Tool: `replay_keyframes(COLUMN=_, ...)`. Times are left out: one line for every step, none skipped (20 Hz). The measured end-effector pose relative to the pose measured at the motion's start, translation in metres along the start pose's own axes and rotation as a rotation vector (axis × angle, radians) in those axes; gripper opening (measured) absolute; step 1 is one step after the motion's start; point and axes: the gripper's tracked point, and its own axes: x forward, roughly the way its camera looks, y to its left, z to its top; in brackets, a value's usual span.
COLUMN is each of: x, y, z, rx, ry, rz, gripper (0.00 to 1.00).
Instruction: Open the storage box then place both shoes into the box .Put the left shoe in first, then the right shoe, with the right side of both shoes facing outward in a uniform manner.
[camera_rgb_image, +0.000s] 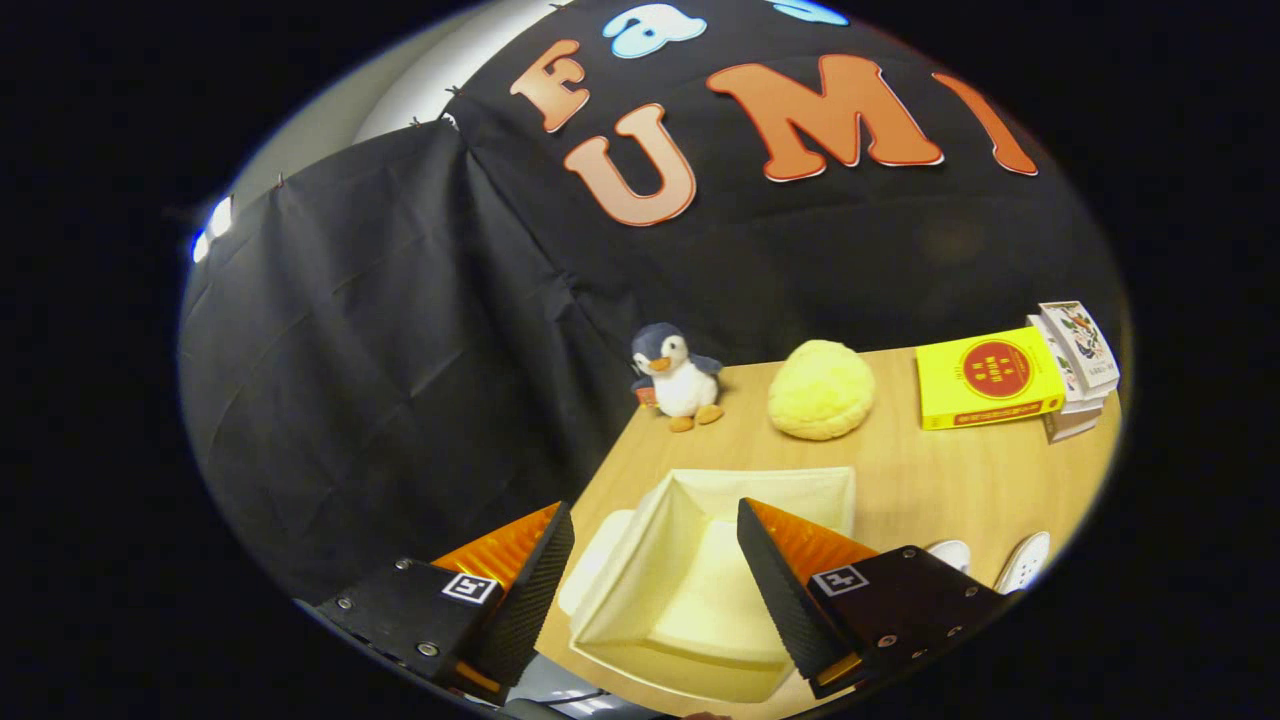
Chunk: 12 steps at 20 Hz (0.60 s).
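Note:
A cream storage box (690, 590) sits on the wooden table (930, 480), open at the top, its pale inside showing between and just ahead of my fingers. A flat cream piece, maybe its lid (592, 560), lies against the box's left side. My gripper (655, 575) hangs above the box, open, with nothing between its orange-and-black fingers (790, 580). Two white shoes (1000, 560) peek out beside the right finger, toes only; the rest is hidden behind the finger.
A plush penguin (675, 378) stands at the table's far left corner. A fluffy yellow cushion (822, 390) lies beyond the box. A yellow book (985, 378) and a stack of books (1075, 372) sit at the far right. Black cloth walls close in.

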Motion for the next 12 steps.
replay_keyframes(x=-0.006, y=-0.016, z=-0.002, rx=0.004, ry=0.0, rz=-0.029, gripper=0.98)
replay_keyframes(x=-0.011, y=-0.032, z=-0.005, rx=0.005, ry=0.001, rz=-0.058, gripper=0.98)
replay_keyframes(x=-0.018, y=-0.048, z=-0.008, rx=0.002, ry=0.003, rz=-0.09, gripper=0.98)
replay_keyframes(x=-0.025, y=-0.064, z=-0.012, rx=0.0, ry=0.006, rz=-0.122, gripper=0.98)
replay_keyframes(x=-0.031, y=-0.079, z=-0.016, rx=-0.004, ry=0.01, rz=-0.15, gripper=0.98)
replay_keyframes(x=-0.037, y=-0.093, z=-0.022, rx=-0.004, ry=0.015, rz=-0.176, gripper=0.98)
replay_keyframes(x=-0.043, y=-0.107, z=-0.026, rx=0.004, ry=0.018, rz=-0.201, gripper=0.98)
replay_keyframes(x=-0.048, y=-0.12, z=-0.032, rx=0.017, ry=0.023, rz=-0.221, gripper=0.98)
replay_keyframes(x=-0.052, y=-0.132, z=-0.038, rx=0.035, ry=0.029, rz=-0.24, gripper=0.98)
replay_keyframes(x=-0.056, y=-0.144, z=-0.045, rx=0.053, ry=0.035, rz=-0.26, gripper=0.98)
replay_keyframes(x=-0.06, y=-0.156, z=-0.052, rx=0.069, ry=0.043, rz=-0.28, gripper=0.98)
replay_keyframes(x=-0.065, y=-0.168, z=-0.061, rx=0.083, ry=0.053, rz=-0.301, gripper=0.98)
